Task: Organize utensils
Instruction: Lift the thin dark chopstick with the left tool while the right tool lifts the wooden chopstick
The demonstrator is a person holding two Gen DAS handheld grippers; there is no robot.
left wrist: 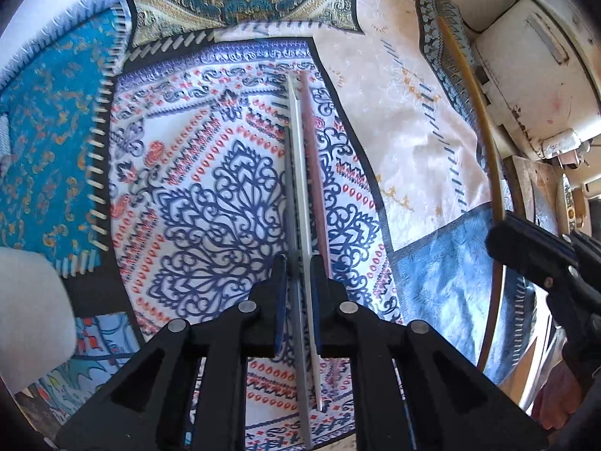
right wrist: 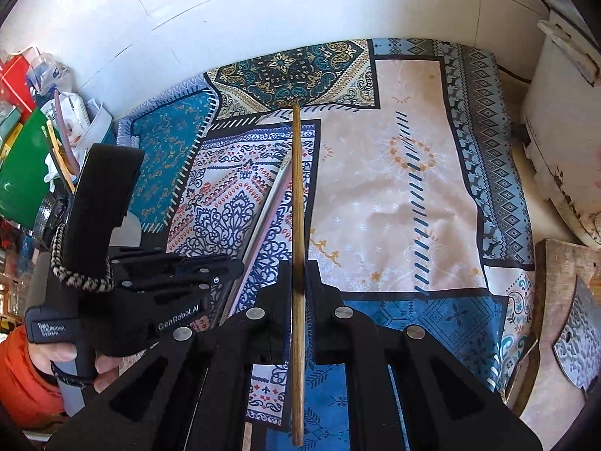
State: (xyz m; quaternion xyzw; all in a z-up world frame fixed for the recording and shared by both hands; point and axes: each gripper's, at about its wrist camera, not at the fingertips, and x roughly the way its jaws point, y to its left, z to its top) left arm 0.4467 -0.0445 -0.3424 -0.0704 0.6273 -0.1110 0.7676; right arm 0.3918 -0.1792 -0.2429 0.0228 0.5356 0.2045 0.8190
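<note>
My left gripper is shut on a white chopstick that points away over the patterned tablecloth, with a pink shadow beside it. My right gripper is shut on a brown wooden chopstick, also pointing away above the cloth. In the left wrist view the brown chopstick and the right gripper body show at the right. In the right wrist view the left gripper body is at the left with the white chopstick sticking out of it.
A white appliance stands at the right edge of the table. A wooden board with a cleaver lies at the near right. A green bin and clutter stand at the left. A white wall is behind.
</note>
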